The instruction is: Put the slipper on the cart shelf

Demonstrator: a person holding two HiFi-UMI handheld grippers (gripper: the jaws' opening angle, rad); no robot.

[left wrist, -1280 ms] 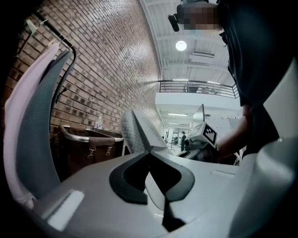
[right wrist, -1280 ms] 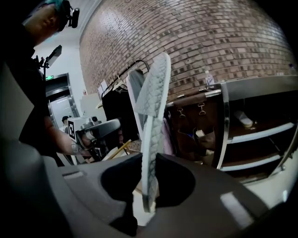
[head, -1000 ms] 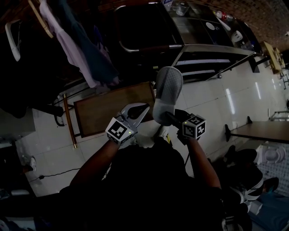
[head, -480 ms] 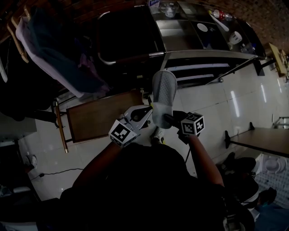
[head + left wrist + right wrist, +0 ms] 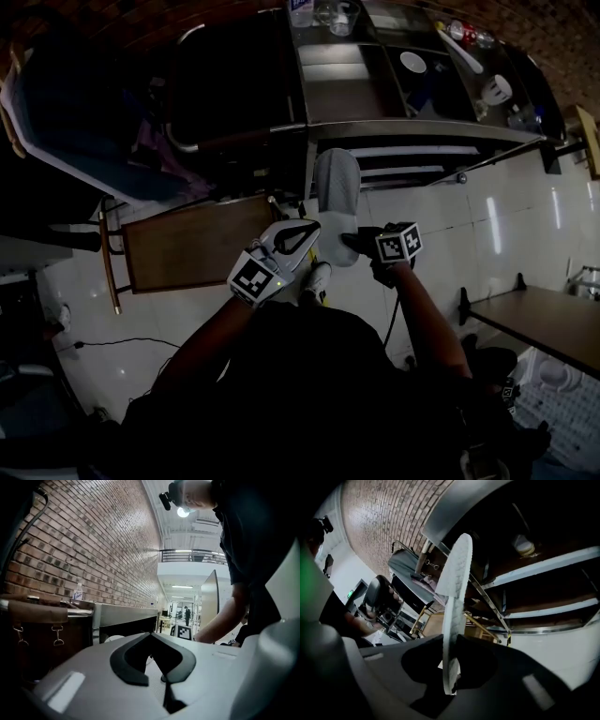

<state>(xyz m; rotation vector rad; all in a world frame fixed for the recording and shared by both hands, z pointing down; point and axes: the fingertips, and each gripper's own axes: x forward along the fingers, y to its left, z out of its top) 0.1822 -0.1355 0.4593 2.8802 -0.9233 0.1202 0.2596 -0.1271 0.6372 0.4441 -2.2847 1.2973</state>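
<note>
Our right tool (image 5: 349, 242) is clenched on the near end of the slipper (image 5: 337, 192) - its long axis runs straight ahead toward the cart shelf (image 5: 412, 150) - while our left tool (image 5: 305, 234) sits alongside, closed on nothing.

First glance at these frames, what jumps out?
A pale slipper stands out mid-frame in the head view, pinched at one end by the right gripper and pointing at the metal cart ahead. The left gripper sits beside it, jaws together and empty. A brick wall runs along the left of the left gripper view.
</note>
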